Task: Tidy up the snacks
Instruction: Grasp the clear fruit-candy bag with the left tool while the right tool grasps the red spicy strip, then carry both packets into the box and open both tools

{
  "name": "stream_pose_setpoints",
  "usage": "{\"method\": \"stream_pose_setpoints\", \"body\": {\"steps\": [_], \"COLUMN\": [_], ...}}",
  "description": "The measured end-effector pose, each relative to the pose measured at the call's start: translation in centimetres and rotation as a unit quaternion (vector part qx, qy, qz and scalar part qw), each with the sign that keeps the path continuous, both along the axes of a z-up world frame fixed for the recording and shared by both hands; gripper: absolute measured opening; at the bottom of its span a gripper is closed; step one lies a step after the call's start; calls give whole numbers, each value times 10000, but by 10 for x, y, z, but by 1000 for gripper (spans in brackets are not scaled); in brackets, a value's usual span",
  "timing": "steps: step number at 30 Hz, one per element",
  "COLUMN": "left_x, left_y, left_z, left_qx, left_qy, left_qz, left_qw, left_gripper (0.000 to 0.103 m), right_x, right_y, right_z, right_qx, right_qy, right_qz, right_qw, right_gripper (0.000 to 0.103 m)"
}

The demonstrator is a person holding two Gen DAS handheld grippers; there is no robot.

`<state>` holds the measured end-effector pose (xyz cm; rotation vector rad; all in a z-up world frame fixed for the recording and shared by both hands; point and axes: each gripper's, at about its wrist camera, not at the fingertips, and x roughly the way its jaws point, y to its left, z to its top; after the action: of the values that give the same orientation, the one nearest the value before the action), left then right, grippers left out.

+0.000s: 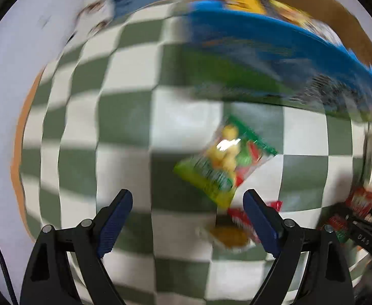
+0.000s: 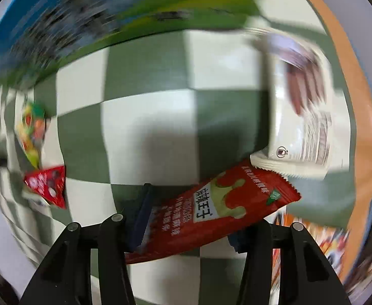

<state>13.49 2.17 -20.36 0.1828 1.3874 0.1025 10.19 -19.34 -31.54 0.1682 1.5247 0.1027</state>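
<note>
in the left wrist view, taking the checkered cloth (image 1: pixel 124 117) as our landmark, our left gripper (image 1: pixel 188 212) hangs over its near part with the fingers spread wide and nothing between them. just past the right finger a green and yellow candy bag (image 1: pixel 224 164) lies on the cloth, with a red packet (image 1: pixel 239 217) and a blurred yellow piece beside it. a blue box (image 1: pixel 274 43) stands at the cloth's far right.

in the right wrist view, a small red triangle packet (image 2: pixel 47 186) lies at the cloth's (image 2: pixel 147 106) left edge, below a blurred colourful bag (image 2: pixel 32 129). our right gripper (image 2: pixel 189 216) is clamped on a red snack packet (image 2: pixel 219 206), held above the cloth. a white pouch (image 2: pixel 300 117) lies on the cloth's right side, its near edge meeting the packet's tip.
</note>
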Motion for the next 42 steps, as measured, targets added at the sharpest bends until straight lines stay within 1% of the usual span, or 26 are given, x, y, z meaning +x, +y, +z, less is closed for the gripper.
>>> {"method": "stream_pose_setpoints", "body": {"steps": [2, 3, 4, 5, 6, 8, 9, 10, 11, 15, 17, 18, 21, 22, 23, 24, 25, 27, 29, 32, 34, 36, 38, 39, 41, 42], "left_x": [9, 13, 17, 19, 21, 24, 24, 24, 22, 13, 6, 1, -12, -19, -23, -29, -33, -39, -40, -40, -32, -26, -24, -24, -24, -24], "left_y": [-16, -25, -36, -42, -49, -56, -57, -58, -58, -47, -35, -26, -3, 8, 14, 21, 26, 30, 30, 24, 23, 18, 15, 15, 15, 14], "left_z": [-9, -15, -25, -33, -41, -52, -52, -51, -50, -47, -46, -46, -47, -48, -49, -51, -52, -55, -57, -58, -67, -68, -69, -69, -69, -69], "left_qx": [264, 359, 507, 597, 647, 604, 537, 445, 367, 48, -173, -342, -748, -972, -1107, -1275, -1352, -1394, -1395, -1265, -1131, -1078, -1084, -1101, -1102, -1089], "left_qy": [94, 162, 308, 381, 488, 611, 542, 489, 498, 511, 565, 621, 780, 870, 934, 989, 1018, 1051, 1072, 1074, 1118, 1130, 1127, 1121, 1115, 1115], "left_qz": [-512, -761, -1092, -1245, -1400, -1452, -1412, -1364, -1289, -783, -361, -62, 644, 964, 1135, 1346, 1441, 1504, 1439, 1236, 1090, 1063, 1099, 1131, 1165, 1167], "left_qw": [9983, 9963, 9922, 9897, 9868, 9857, 9870, 9884, 9897, 9956, 9976, 9975, 9920, 9867, 9829, 9777, 9750, 9731, 9738, 9784, 9812, 9820, 9816, 9811, 9807, 9809], "left_gripper": [89, 89, 89, 89, 89, 88, 82, 70, 63, 53, 52, 52, 51, 51, 51, 51, 51, 51, 51, 52, 53, 54, 56, 56, 57, 57], "right_x": [4, 5, 6, 4, 3, -2, -4, -9, -13, -29, -35, -33, -24, -21, -18, -17, -16, -11, -6, -2, -2, -3, 0, 0, -2, 2], "right_y": [9, 13, 15, 12, 8, -5, -11, -20, -27, -57, -59, -62, -45, -41, -42, -39, -34, -17, 7, 43, 57, 56, 41, 36, 12, -5], "right_z": [1, 2, 4, 5, 6, 7, 7, 8, 9, 18, 20, 20, 5, -3, -11, -15, -16, -12, -5, 3, 6, 11, 14, 14, 9, 1], "right_qx": [-14, -18, 35, 130, 208, 258, 291, 329, 361, 586, 667, 698, 796, 743, 689, 650, 554, 332, 89, -221, -250, -185, 63, 131, 357, 422], "right_qy": [-107, -129, -152, -165, -154, -61, -16, 24, 26, -39, -48, 5, 265, 365, 450, 455, 388, 155, -90, -307, -323, -284, -227, -150, 58, 127], "right_qz": [188, 301, 344, 290, 188, -154, -284, -499, -674, -1380, -1503, -1500, -1538, -1593, -1653, -1684, -1626, -1178, -522, 596, 1032, 991, 648, 468, 143, 44], "right_qw": [9998, 9995, 9993, 9994, 9995, 9995, 9992, 9982, 9971, 9887, 9864, 9862, 9845, 9838, 9828, 9825, 9844, 9924, 9986, 9975, 9938, 9945, 9976, 9987, 9992, 9990], "right_gripper": [54, 57, 60, 69, 71, 71, 71, 71, 71, 71, 71, 71, 71, 71, 71, 71, 71, 66, 65, 65, 68, 71, 76, 76, 76, 76]}}
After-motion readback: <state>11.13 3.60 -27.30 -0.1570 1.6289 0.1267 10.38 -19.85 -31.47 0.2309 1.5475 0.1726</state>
